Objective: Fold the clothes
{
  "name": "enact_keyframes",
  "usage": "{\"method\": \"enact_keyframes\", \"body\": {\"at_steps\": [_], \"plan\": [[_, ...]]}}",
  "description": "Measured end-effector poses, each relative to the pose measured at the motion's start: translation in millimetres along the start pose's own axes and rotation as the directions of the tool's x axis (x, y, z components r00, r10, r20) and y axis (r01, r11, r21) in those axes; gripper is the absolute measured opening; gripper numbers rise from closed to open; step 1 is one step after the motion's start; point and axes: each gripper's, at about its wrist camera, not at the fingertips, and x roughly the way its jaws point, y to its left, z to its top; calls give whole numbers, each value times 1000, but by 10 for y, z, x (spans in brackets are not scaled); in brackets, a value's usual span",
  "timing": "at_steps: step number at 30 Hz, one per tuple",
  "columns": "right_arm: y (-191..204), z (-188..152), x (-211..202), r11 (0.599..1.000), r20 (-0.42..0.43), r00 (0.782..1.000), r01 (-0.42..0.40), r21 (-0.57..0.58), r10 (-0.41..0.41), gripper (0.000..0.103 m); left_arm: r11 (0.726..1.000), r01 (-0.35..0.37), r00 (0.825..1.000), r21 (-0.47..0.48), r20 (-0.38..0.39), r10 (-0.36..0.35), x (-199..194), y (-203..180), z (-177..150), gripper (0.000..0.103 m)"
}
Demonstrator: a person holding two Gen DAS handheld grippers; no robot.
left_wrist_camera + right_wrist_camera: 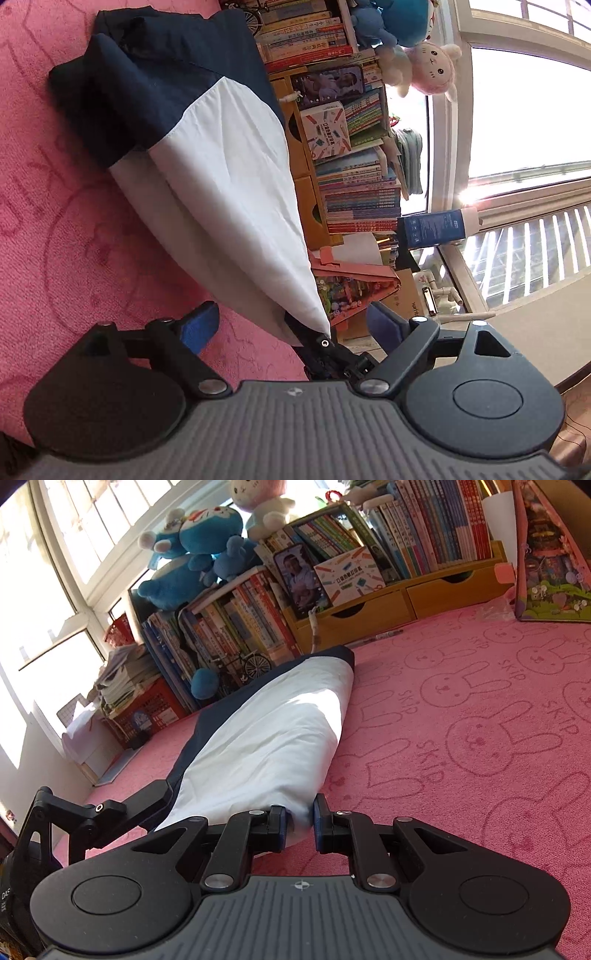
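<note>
Shirt [258, 746], smooth navy-and-white cloth, is lain lengthwise on nubby pink mat [461, 709]; its hem is pinched by right gripper [300, 825]. Left gripper [291, 326] is spread wide, nothing between.

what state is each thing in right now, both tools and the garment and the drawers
left tool: open wide, nothing pressed between its pads
right tool: shut on the garment's white corner
garment: folded into a long narrow strip on the pink blanket, white side up, navy at the edges
wooden drawers: closed
</note>
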Motion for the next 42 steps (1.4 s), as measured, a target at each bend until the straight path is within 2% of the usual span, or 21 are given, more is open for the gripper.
{"method": "enact_keyframes", "body": {"at_steps": [4, 10, 12, 14, 16, 18, 19, 22, 23, 25, 27, 28, 29, 30, 31, 33, 34, 35, 38, 40, 42], "plan": [[14, 31, -1, 1000, 7, 1000, 0, -6, 0, 15, 1000, -5, 1000, 1, 14, 5, 60, -19, -17, 88], [-5, -27, 21, 1000, -1, 1000, 12, 2, -12, 16, 1000, -26, 994, -17, 102, 28, 187, -27, 37, 87], [-8, -38, 13, 1000, 0, 1000, 12, 5, -12, 15, 998, -49, 989, -27, 138, 52, 190, -17, 38, 76], [3, -45, -5, 1000, 6, 1000, 15, 0, -15, 15, 996, -84, 981, -31, 172, 88, 171, -15, 33, 30], [12, -52, -33, 1000, 13, 1000, 12, 0, -12, 15, 995, -104, 977, -14, 184, 104, 148, -1, 19, 22], [19, -63, -53, 1000, 15, 1000, 14, -7, -14, 16, 994, -110, 977, -10, 182, 110, 147, 22, 0, 22], [13, -75, -45, 1000, 11, 1000, 17, -7, -17, 16, 993, -115, 977, -13, 178, 116, 154, 33, -7, 24], [-11, -105, -11, 1000, -3, 1000, 21, 2, -21, 16, 993, -112, 981, -21, 160, 114, 211, 41, -20, 55], [-23, -113, 3, 1000, -8, 1000, 21, 8, -21, 16, 994, -108, 981, -3, 164, 107, 241, -6, -30, 72], [-41, -131, 10, 1000, -12, 1000, 17, 19, -17, 16, 994, -101, 981, 33, 172, 94, 300, -101, -50, 89], [-43, -143, 9, 1000, -13, 1000, 10, 23, -10, 16, 991, -119, 977, 60, 183, 107, 356, -153, -71, 75], [-42, -148, 2, 1000, -13, 1000, -1, 21, 2, 16, 988, -142, 975, 58, 181, 130, 372, -136, -70, 40], [-45, -153, -13, 1000, -19, 1000, -23, 16, 24, 16, 990, -137, 978, 42, 165, 128, 353, -87, -44, 23], [-59, -158, -32, 999, -33, 998, -48, 10, 48, 16, 991, -131, 981, 25, 149, 126, 333, -38, -18, 20], [-105, -157, -56, 996, -45, 996, -80, 25, 81, 20, 992, -126, 983, 9, 133, 124, 314, 11, 8, 12], [-340, -149, -109, 969, -37, 979, -191, 157, 199, 39, 993, -118, 987, -20, 104, 119, 273, 101, 57, 9], [-479, -148, -126, 940, -20, 966, -247, 235, 259, 63, 993, -118, 988, -7, 101, 119, 239, 93, 65, 8], [-616, -142, -139, 903, 1, 950, -298, 309, 313, 81, 993, -119, 988, 6, 99, 118, 207, 84, 73, 8], [-914, 7, -22, 829, 43, 930, -344, 441, 364, 93, 994, -109, 991, -1, 77, 108, 133, 72, 92, 6], [-971, 150, 162, 818, 20, 926, -342, 463, 377, 92, 996, -87, 995, -22, 55, 88, 85, 65, 129, 5], [-893, 351, 411, 813, -22, 907, -365, 454, 420, 93, 997, -82, 995, -5, 55, 82, 24, 27, 168, 5]]}}
